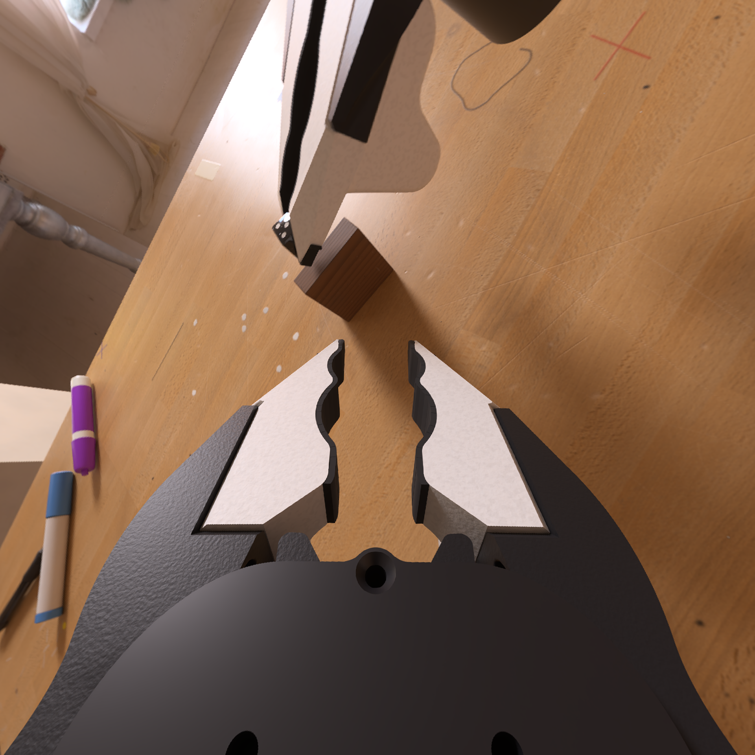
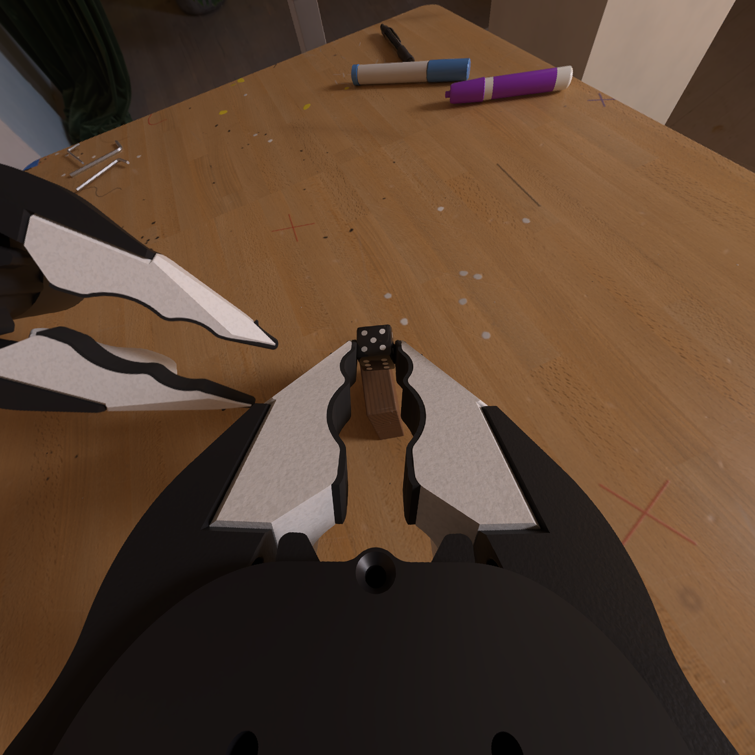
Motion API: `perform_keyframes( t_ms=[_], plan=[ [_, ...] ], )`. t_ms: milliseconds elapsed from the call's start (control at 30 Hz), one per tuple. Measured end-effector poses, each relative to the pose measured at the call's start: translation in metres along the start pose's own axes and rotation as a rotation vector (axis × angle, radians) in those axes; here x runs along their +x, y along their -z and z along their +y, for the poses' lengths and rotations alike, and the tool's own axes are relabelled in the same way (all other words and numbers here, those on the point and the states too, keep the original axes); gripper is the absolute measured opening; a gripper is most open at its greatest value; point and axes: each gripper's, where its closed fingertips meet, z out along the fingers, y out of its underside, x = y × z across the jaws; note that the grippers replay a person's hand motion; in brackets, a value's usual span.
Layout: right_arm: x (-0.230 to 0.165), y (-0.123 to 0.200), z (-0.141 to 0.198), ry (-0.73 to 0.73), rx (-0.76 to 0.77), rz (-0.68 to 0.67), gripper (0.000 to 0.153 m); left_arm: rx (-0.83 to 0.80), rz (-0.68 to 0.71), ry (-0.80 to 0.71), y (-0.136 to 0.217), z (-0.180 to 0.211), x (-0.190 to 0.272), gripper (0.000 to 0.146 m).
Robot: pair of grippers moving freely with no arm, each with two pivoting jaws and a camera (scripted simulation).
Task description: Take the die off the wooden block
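Observation:
A small black die (image 2: 374, 339) with white pips sits between the fingertips of my right gripper (image 2: 376, 346), which is shut on it. The dark wooden block (image 2: 382, 404) stands on the table directly under the die. The fingers hide whether die and block touch. In the left wrist view the right gripper (image 1: 295, 239) comes down from above, holding the die (image 1: 282, 233) at the top of the block (image 1: 345, 273). My left gripper (image 1: 376, 345) is open and empty, a short way from the block. It shows at the left of the right wrist view (image 2: 264, 374).
A purple marker (image 2: 510, 83), a blue and white marker (image 2: 410, 71) and a black pen (image 2: 396, 41) lie near the far table edge. Hex keys (image 2: 96, 165) lie at the far left corner. Red crosses and pencil lines mark the wooden table (image 2: 531, 286).

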Motion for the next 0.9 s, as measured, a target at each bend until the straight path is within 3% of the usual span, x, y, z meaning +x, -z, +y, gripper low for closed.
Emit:
perform_keyframes(
  t_ms=[367,900],
  plan=[
    [-0.001,0.000,0.000,0.000,0.000,-0.002,0.018,0.018,-0.037,-0.105,-0.007,-0.011,0.002,0.033],
    [-0.001,-0.001,0.002,-0.007,-0.005,-0.007,0.018,-0.038,-0.026,-0.084,-0.023,-0.004,-0.003,0.037]
  ],
)
